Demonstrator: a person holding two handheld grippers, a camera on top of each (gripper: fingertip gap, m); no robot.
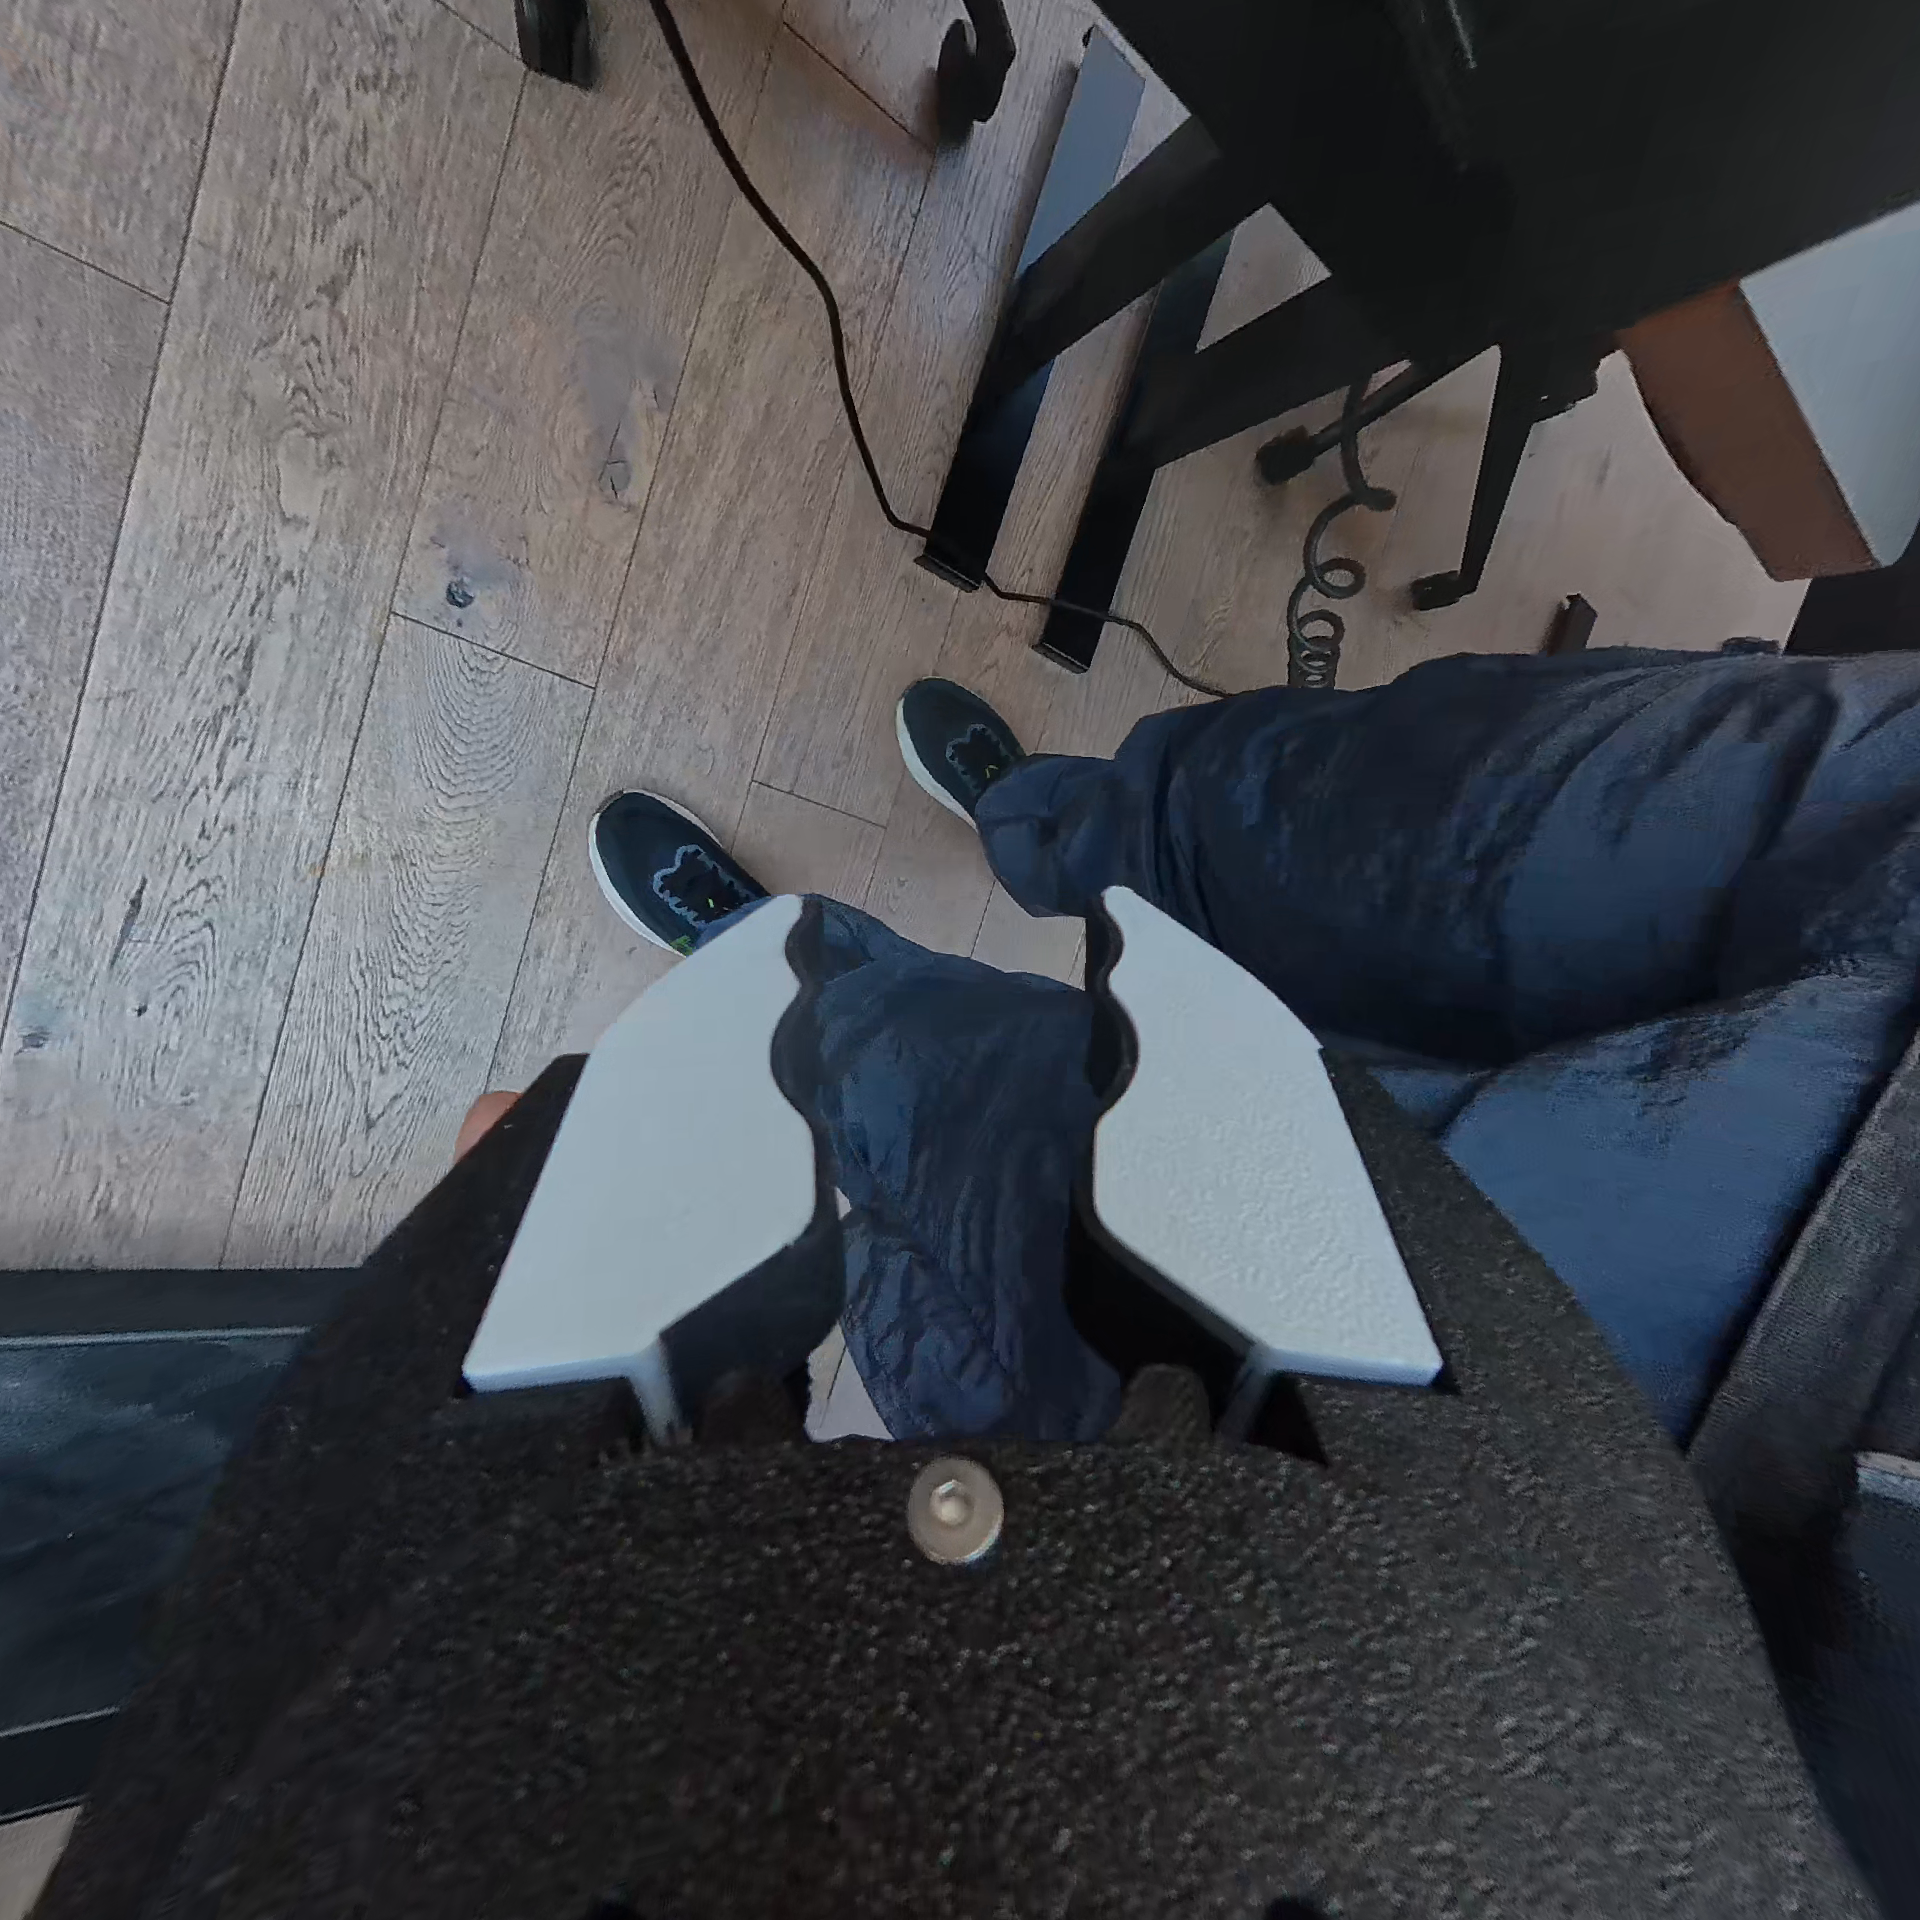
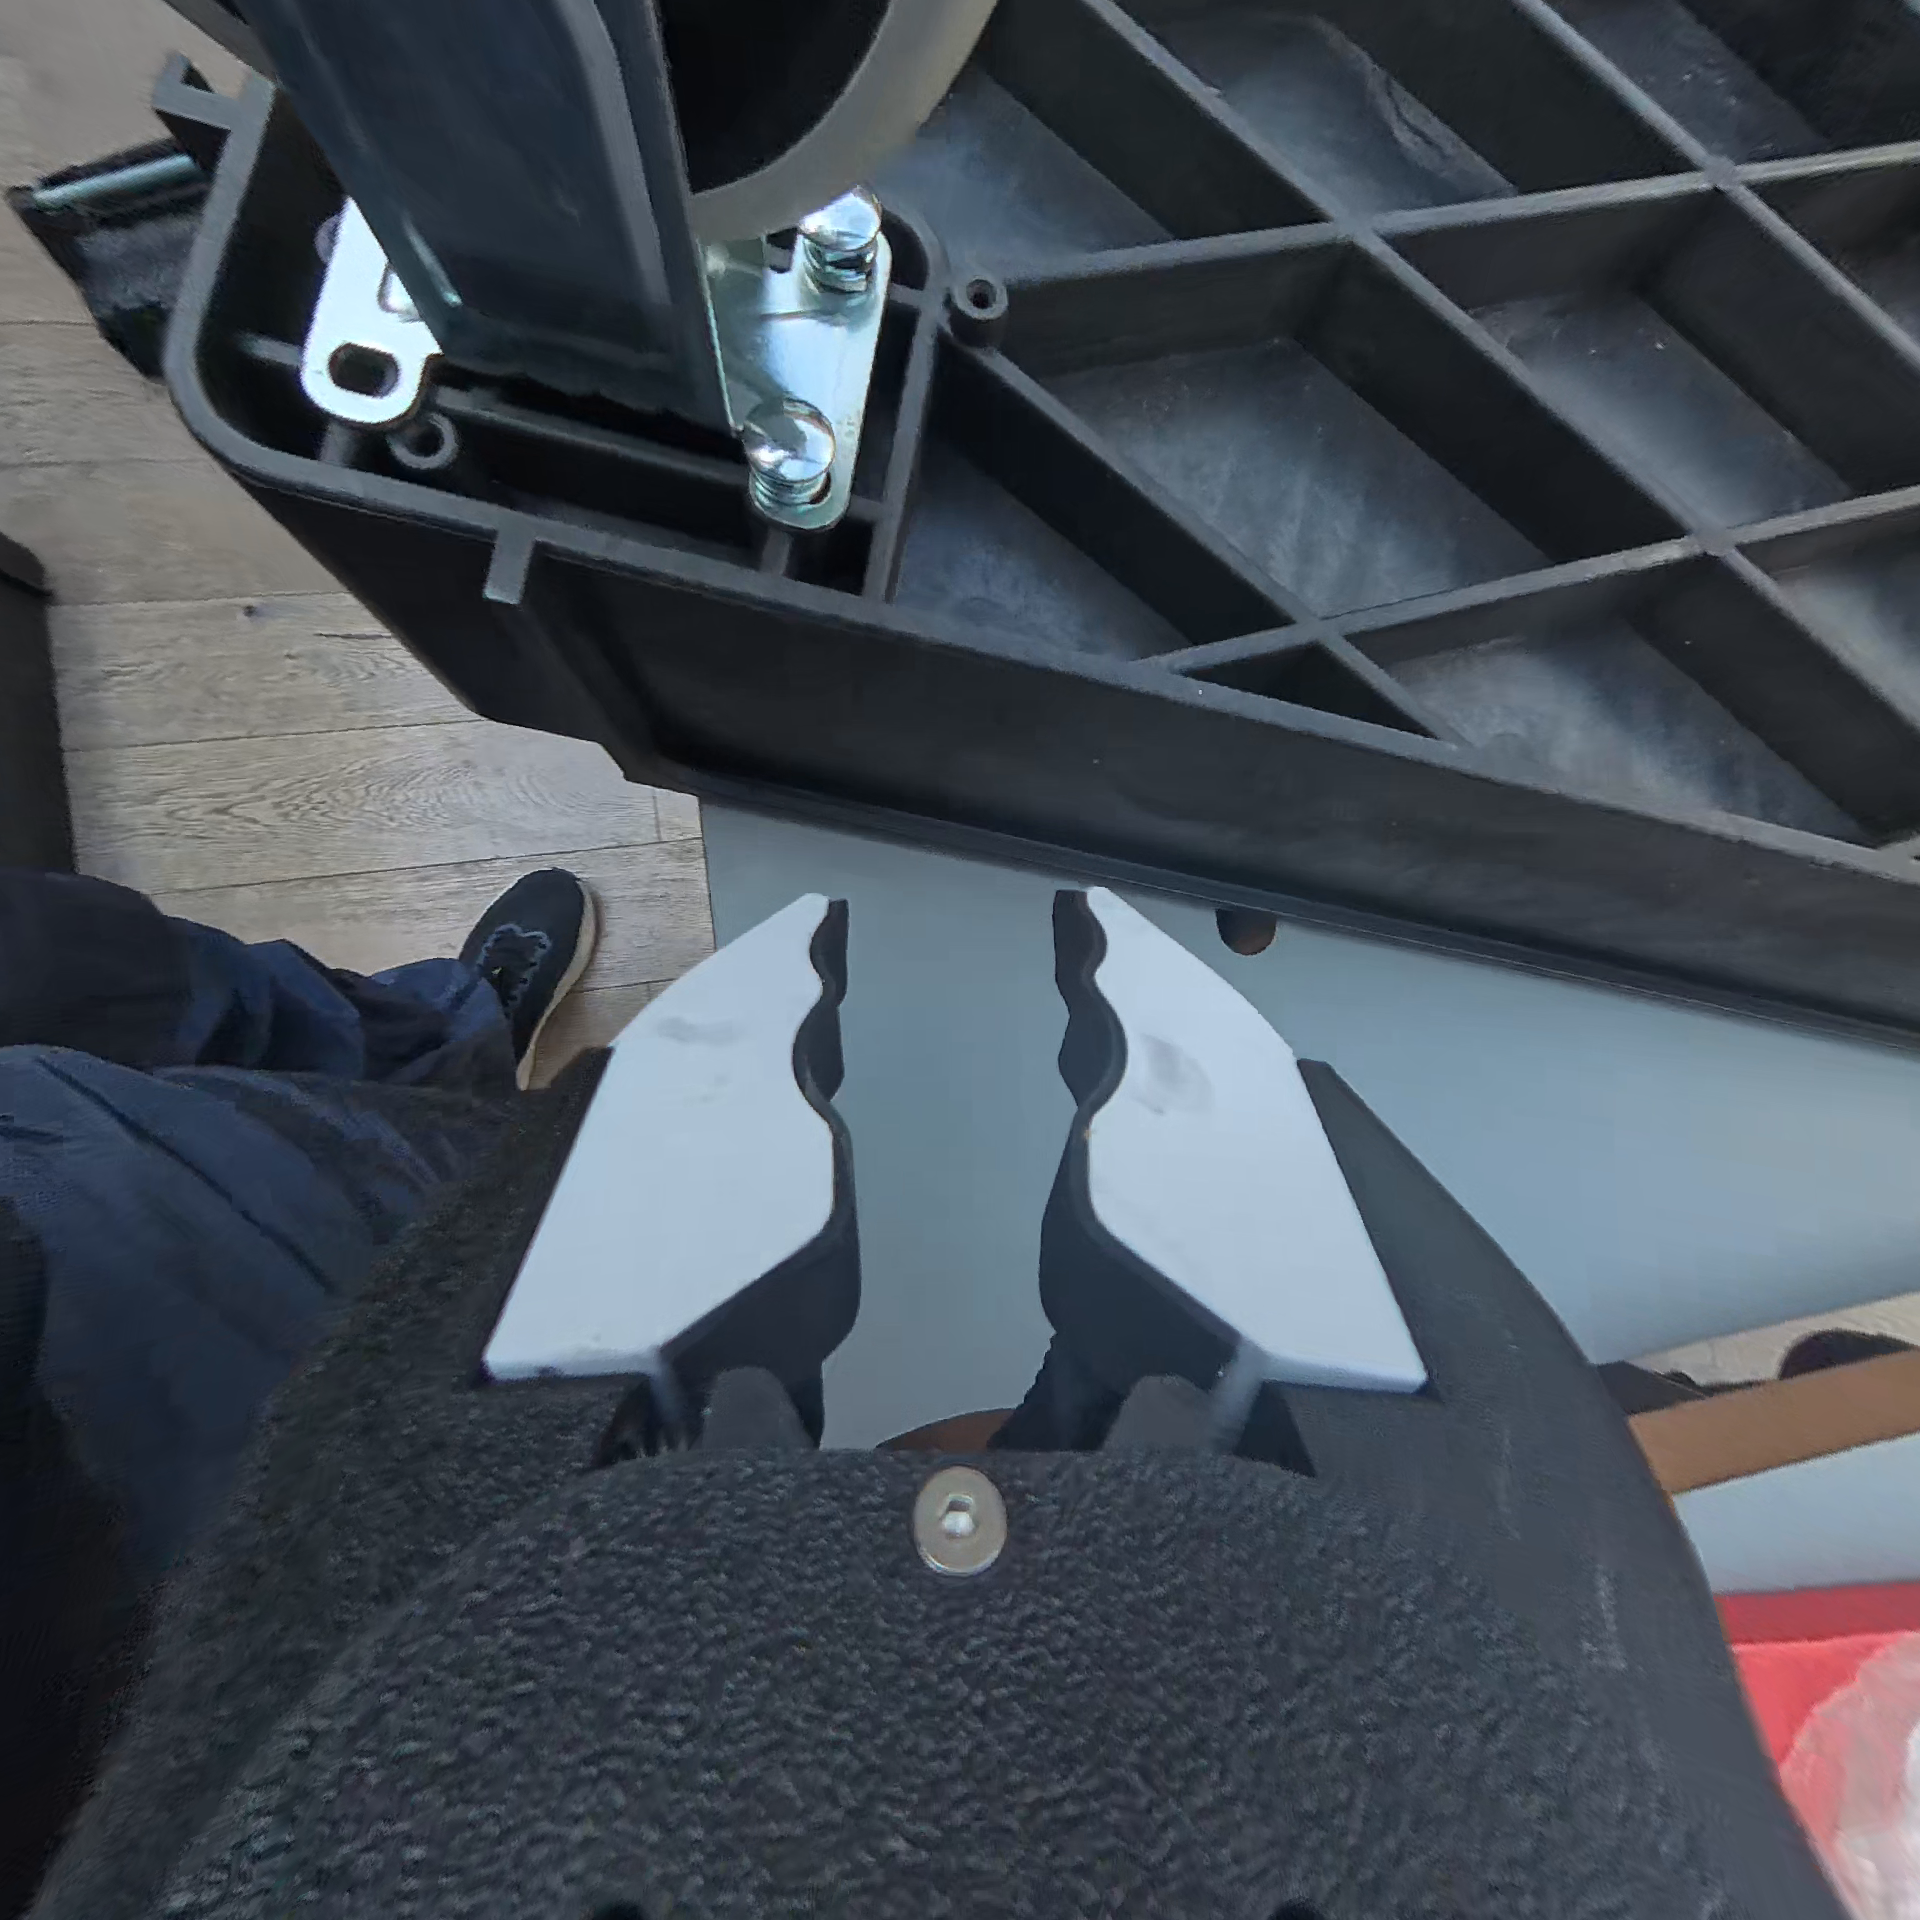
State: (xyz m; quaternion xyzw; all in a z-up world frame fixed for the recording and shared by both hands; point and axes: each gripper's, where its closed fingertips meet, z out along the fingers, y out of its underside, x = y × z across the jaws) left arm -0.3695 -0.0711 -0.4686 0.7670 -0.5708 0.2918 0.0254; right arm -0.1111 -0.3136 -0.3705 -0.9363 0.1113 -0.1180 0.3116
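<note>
Grippers both stand with their fingers spread and hold nothing. The left gripper (image 1: 951, 914) points down over the person's lap, its white fingers (image 1: 675, 1143) framing a fold of the dark blue trousers (image 1: 1455, 831); whether it touches the cloth cannot be told. Beyond it two dark shoes (image 1: 665, 868) rest on the pale wooden floor (image 1: 312, 520). Farther off stand black metal legs (image 1: 1039, 395) of some furniture, with a black cable (image 1: 831, 312) running across the floor past them and a coiled cord (image 1: 1325, 592) just to their right.

The right gripper (image 2: 951, 914) hangs just below the edge of a black plastic panel (image 2: 1143, 748) with a grid of ribs (image 2: 1455, 312), tilted and seen from its hollow side. A grey surface (image 2: 945, 1143) shows between the fingers. At the panel's near corner a shiny metal bracket (image 2: 810, 332) is fastened with two bolts (image 2: 790, 457), and a dark upright part (image 2: 499, 156) rises from it. The gripper is near the panel's rim but not touching it. To the left lie the trousers and one shoe (image 2: 535, 956) on the floor; a red patch (image 2: 1829, 1704) shows at the lower right.
</note>
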